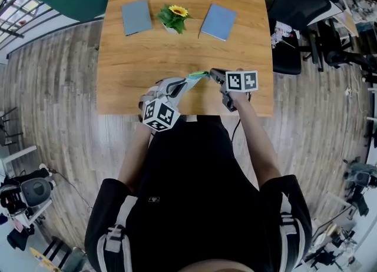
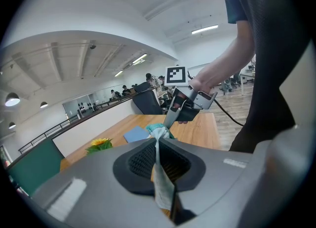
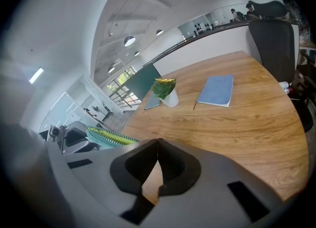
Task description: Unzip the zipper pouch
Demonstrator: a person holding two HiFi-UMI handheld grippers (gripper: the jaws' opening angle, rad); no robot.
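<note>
The zipper pouch (image 1: 197, 76), teal and green with a pale lining, hangs just above the table's near edge. My left gripper (image 1: 184, 82) is shut on one end of it; in the left gripper view the pale fabric (image 2: 159, 172) is pinched between the pads. My right gripper (image 1: 213, 73) is at the pouch's other end. In the left gripper view the right gripper (image 2: 168, 121) has its tip at the teal end (image 2: 158, 129). In the right gripper view the right gripper (image 3: 158, 143) is shut with nothing showing between the jaws, and the pouch (image 3: 106, 136) lies to their left.
The wooden table (image 1: 177, 47) carries two blue notebooks (image 1: 136, 17) (image 1: 218, 21) and a small sunflower pot (image 1: 173, 19) at its far side. Black office chairs (image 1: 294, 6) stand to the right of the table. The person's body is close against the near edge.
</note>
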